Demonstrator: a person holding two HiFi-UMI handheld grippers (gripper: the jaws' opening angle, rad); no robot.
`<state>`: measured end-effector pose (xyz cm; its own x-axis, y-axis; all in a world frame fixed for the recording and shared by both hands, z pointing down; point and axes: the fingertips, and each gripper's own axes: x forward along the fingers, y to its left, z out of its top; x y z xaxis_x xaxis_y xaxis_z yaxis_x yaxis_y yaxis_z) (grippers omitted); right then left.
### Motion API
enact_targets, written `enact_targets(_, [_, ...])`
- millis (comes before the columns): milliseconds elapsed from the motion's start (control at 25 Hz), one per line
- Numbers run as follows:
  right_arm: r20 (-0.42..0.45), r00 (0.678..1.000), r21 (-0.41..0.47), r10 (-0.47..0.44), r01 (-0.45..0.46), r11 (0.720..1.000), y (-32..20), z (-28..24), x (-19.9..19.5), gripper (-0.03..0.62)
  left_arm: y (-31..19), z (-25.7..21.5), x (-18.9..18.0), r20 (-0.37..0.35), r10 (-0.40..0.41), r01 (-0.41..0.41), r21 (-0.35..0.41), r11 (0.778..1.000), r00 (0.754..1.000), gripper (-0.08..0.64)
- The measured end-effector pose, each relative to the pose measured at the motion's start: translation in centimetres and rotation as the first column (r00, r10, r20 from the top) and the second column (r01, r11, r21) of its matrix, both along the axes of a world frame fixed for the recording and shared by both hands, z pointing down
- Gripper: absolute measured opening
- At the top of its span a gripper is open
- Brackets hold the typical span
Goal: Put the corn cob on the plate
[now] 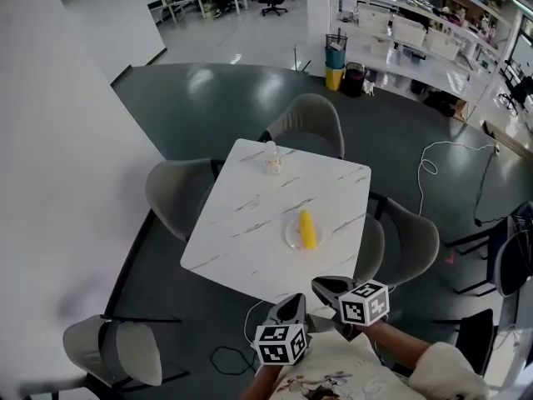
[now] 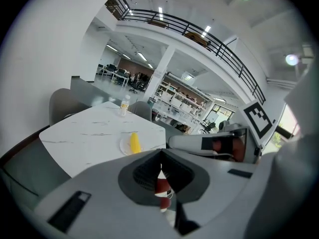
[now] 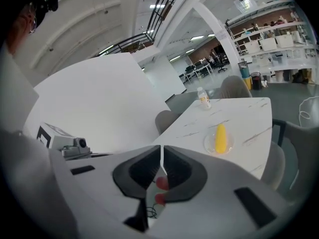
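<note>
Head view shows one cob (image 1: 307, 228), one plate (image 1: 291, 236), perhaps one bottle (image 1: 271, 158).

A square white table (image 1: 250, 215) with grey marble veining stands on a dark green floor (image 1: 208, 98). A small clear bottle (image 1: 271, 158) stands upright near the table's far edge. Four grey shell chairs surround the table:

- far side (image 1: 308, 123)
- left side (image 1: 171, 194)
- right side (image 1: 412, 240)
- near left corner, set apart from the table (image 1: 117, 348)

A white cable (image 1: 433, 161) lies looped on the floor to the right. A black cable (image 1: 229, 358) lies below the near edge. A yellow bin (image 1: 335, 77) stands beside white shelving (image 1: 416, 32).
</note>
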<state>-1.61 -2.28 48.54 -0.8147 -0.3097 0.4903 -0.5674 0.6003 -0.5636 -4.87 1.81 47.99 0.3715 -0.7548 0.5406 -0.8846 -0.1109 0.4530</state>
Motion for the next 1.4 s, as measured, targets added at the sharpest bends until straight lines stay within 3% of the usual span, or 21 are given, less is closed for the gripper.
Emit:
enact_targets(320, [0.015, 0.999, 0.137, 0.049, -0.050, 0.989, 5.2, -3.1, 0.2, 0.006, 3.3, -1.9, 1.1, -0.027, 0.052, -0.052, 0.031, 0.998, 0.998, 0.011])
enact_targets(520, [0.023, 0.996, 0.154, 0.088, -0.091, 0.984, 7.3, -3.2, 1.0, 0.005, 4.0, -1.8, 0.9, -0.029, 0.078, -0.077, 0.034, 0.996, 0.996, 0.009])
enact_targets(1080, [0.039, 0.997, 0.257, 0.061, -0.069, 0.964, 5.6, -6.0, -0.3, 0.005, 1.9, -5.3, -1.2, 0.035, 0.074, -0.079, 0.164, 0.983, 0.997, 0.011])
enact_targets(1400, [0.051, 0.998, 0.277, 0.024, -0.038, 0.960, 6.4, -6.7, -1.9, 0.005, 2.7, -5.6, -1.7, 0.033, 0.067, -0.072, 0.163, 0.984, 0.997, 0.011])
